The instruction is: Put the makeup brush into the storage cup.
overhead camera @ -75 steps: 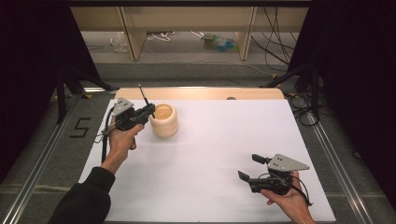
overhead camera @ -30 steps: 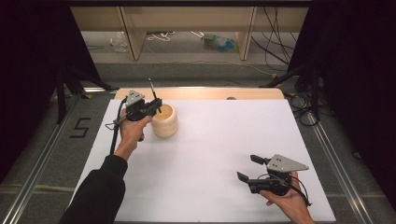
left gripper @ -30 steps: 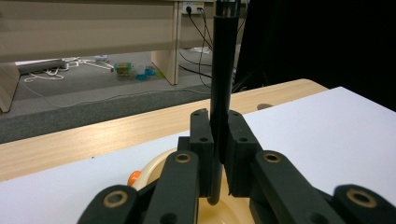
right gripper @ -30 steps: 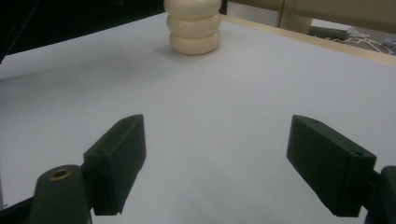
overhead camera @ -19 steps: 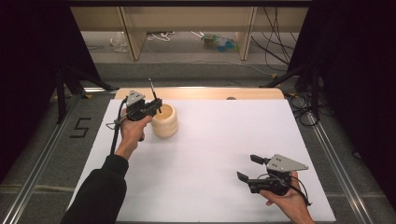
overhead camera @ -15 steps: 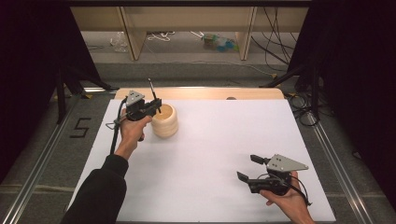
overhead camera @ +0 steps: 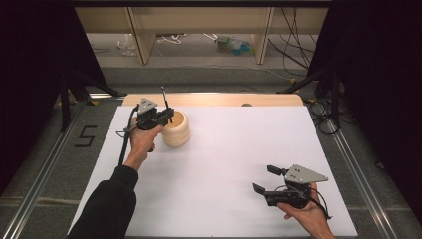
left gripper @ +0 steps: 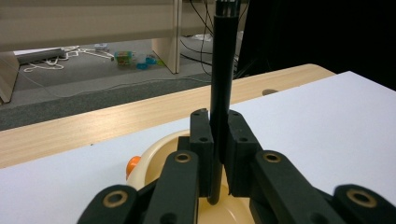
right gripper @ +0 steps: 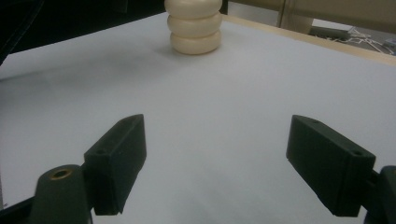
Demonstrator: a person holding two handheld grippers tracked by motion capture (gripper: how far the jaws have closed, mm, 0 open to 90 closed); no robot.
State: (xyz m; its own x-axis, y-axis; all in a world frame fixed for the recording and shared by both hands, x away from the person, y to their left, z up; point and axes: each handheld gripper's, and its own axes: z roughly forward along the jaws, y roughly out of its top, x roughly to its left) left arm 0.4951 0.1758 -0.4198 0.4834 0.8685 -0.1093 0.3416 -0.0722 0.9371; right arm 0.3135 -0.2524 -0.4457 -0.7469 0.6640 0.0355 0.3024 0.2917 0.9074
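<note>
- The right gripper [overhead camera: 263, 180] sits low over the white table [overhead camera: 229, 149] at its near right corner, well apart from the cream ribbed pot [overhead camera: 175, 128], its jaws spread wide with nothing between them.
- The cream ribbed pot stands upright in the far left part of the table; an orange thing [left gripper: 133, 164] shows inside its rim.
- The left gripper [left gripper: 218, 140] hangs right over the pot's mouth, jaws pinching a black pen [left gripper: 221, 70] that stands upright, its lower end above the pot's opening.
</note>
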